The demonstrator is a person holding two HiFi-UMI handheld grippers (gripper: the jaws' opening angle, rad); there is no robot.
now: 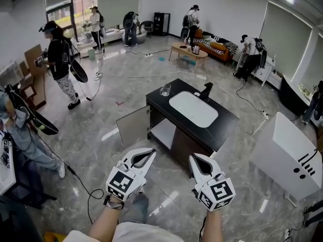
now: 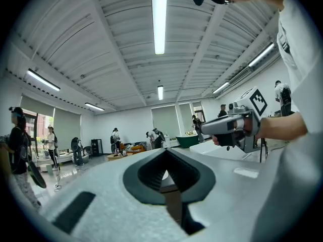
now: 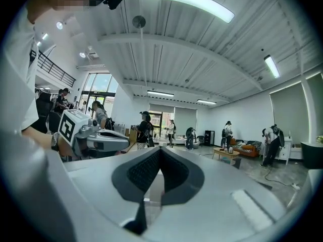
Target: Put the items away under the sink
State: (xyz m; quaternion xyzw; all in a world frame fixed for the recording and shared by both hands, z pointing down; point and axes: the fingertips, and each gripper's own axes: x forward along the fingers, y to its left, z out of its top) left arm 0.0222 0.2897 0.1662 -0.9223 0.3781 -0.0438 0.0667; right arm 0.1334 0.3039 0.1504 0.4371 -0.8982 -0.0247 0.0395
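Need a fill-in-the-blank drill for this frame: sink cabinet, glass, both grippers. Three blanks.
1. The glass stands on the cabinet's ___ countertop.
2. The cabinet door hangs ___.
3. The left gripper and right gripper both have their jaws ___, with nothing between them.
Missing words: black; open; shut.

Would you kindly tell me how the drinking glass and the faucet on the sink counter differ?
The glass is clear, while the faucet is black. The glass stands near the counter's edge, apart from the white basin; the faucet stands right at the basin's far rim. Both stand upright on the black countertop.
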